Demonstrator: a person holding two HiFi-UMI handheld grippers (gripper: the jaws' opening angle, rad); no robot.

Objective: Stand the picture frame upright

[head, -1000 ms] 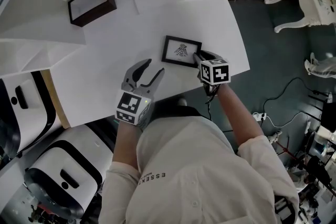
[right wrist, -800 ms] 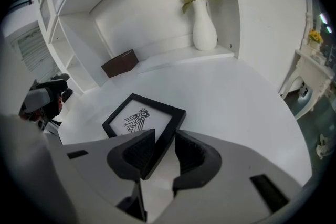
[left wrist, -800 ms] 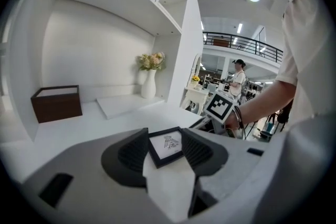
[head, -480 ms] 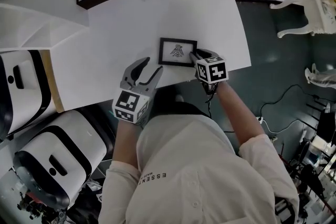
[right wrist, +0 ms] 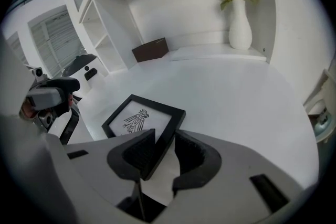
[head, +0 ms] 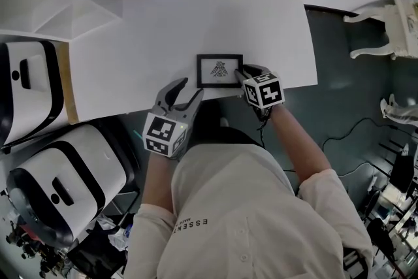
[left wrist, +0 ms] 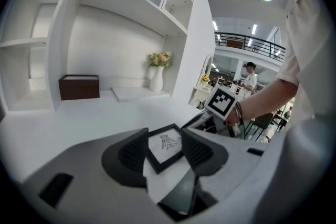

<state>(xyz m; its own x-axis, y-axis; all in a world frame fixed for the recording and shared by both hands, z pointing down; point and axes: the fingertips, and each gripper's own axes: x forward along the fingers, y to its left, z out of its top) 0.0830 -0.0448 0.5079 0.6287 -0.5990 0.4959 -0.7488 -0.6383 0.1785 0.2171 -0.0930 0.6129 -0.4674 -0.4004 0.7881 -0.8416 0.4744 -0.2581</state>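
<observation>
The person is working at the grasping step. The picture frame [head: 219, 70] is lying flat, picture side up, on the white table [head: 144, 42], close to the table's near edge and not yet lifted.

The right gripper [head: 243, 72] is straddling the frame's right-hand side: in the right gripper view the black moulding is running down between the two pads, the left pad is sitting over the frame's face, and a sliver of white table is showing between the moulding and the right pad. So its jaws are standing apart around the edge rather than clamping it.

The left gripper [head: 189, 88] is waiting just short of the frame's near left corner, jaws wide apart with nothing in them. In the left gripper view the frame is only showing through the gap, beyond the pads.

As I judge it, the next move is calling for the right jaws to close firmly on the moulding, then for a tilt about the far edge so the frame is rising onto its base. A thin, smooth edge is likely to slip under a light pinch. The left gripper is looking well placed to steady the other side. Whether a rear stand needs swinging out I cannot tell — the back is hidden.
</observation>
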